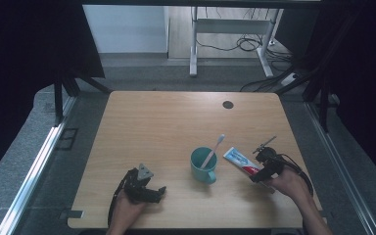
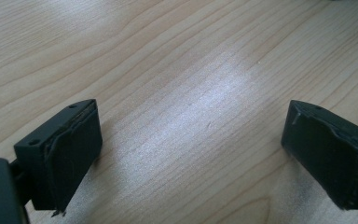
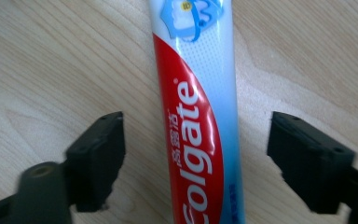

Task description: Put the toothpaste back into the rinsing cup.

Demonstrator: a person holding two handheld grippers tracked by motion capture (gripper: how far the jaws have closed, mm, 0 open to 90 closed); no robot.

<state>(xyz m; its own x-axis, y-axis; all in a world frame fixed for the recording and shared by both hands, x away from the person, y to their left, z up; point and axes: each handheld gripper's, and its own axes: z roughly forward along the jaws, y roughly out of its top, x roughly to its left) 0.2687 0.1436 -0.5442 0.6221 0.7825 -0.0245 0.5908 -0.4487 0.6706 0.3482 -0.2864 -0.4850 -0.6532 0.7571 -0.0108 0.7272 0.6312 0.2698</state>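
Here, key relation: the red, white and blue Colgate toothpaste tube (image 3: 196,116) lay flat on the light wooden table (image 1: 166,127), straight between the jaws of the right gripper (image 3: 196,154), its long axis running along the gripper's line of sight.
Right gripper state: jaws stood wide, one on each side of the tube, neither touching it.
Nearer hand: the right, judging from the high view, where its gripper (image 1: 264,164) sat over the tube's near end.
Left gripper state: the left gripper (image 2: 191,158) was spread wide over bare wood, holding nothing, well apart from the tube.
Neighbours: a teal plastic mug (image 1: 203,165) with a white toothbrush (image 1: 213,151) standing in it sat just beside the tube.
Obstacles: nothing appeared to lie between jaws and tube.
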